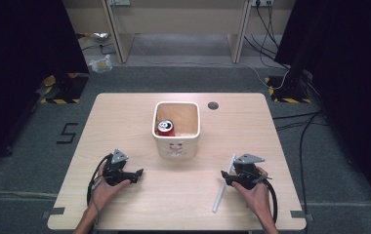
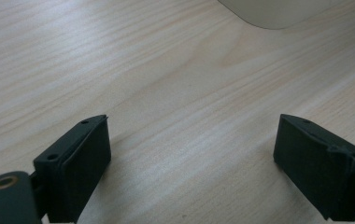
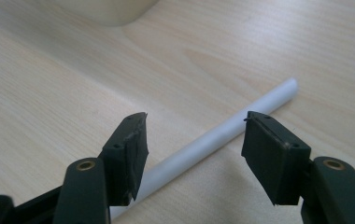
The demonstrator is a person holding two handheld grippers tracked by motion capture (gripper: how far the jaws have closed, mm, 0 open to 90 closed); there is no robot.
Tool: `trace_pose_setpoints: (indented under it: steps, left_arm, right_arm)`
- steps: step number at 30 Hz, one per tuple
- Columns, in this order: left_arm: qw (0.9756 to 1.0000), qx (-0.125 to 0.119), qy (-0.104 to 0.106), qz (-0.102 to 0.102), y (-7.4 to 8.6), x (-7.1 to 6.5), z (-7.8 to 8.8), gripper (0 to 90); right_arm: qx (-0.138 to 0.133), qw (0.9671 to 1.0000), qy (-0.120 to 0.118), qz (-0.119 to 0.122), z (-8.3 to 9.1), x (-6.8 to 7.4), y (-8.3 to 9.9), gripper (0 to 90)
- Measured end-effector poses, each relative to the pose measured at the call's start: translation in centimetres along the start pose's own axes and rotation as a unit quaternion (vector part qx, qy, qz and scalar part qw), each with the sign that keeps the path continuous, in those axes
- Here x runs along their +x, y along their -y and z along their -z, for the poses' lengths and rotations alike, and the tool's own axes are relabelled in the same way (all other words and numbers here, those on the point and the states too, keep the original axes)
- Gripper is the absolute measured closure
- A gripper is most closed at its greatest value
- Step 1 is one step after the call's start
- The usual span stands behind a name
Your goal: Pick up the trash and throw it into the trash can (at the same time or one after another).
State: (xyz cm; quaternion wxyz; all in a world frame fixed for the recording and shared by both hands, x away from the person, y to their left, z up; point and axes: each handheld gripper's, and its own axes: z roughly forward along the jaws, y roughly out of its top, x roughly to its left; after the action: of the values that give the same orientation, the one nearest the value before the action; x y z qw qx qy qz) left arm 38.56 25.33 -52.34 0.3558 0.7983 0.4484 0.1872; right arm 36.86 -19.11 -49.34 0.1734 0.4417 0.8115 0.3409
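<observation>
A pale wooden surface (image 1: 183,195) is seen from above, with a person's two forearms entering at its near edge, each hand holding a set of tongs. The right tongs (image 1: 228,178) are held low over a white tube (image 1: 224,183), which lies flat on the surface at the near right, its length running from the near edge away toward the middle. In the right gripper view the tube (image 3: 222,135) is seen passing slantwise between the two black jaws of the right tongs (image 3: 194,140); the jaws stand partly open on either side of it, and a gap is seen between the tube and the right-hand jaw. Whether the left-hand jaw touches the tube cannot be told for certain, as the tube passes behind it. No grip on the tube is shown.

The left tongs (image 1: 137,174) are held at the near left, well apart from the tube, with the jaws pointing toward the middle of the surface. In the left gripper view the left tongs (image 2: 192,140) are seen wide open, with nothing but bare wood between them.

Farther off, near the middle of the surface, a white square bin (image 1: 176,146) is placed, and a red can (image 1: 165,127) is seen lying inside it at its left side. A small dark round hole (image 1: 213,105) is seen in the surface beyond the bin, toward the far edge.
</observation>
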Motion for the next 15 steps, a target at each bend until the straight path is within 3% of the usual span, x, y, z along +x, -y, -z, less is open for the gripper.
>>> trace_pose_setpoints:
  steps: [8, 15]
  left_arm:
    - [1.0, 0.0, 0.0, 0.0, 0.0, 0.0, 0.0, 10.2]
    - [1.0, 0.0, 0.0, 0.0, 0.0, 0.0, 0.0, 10.2]
  right_arm:
    - [0.025, 0.9997, 0.008, 0.001, -0.9, -0.2, 0.6, 49.8]
    - [0.011, 0.9999, 0.005, 0.0, -0.9, -1.1, 0.8, 68.5]
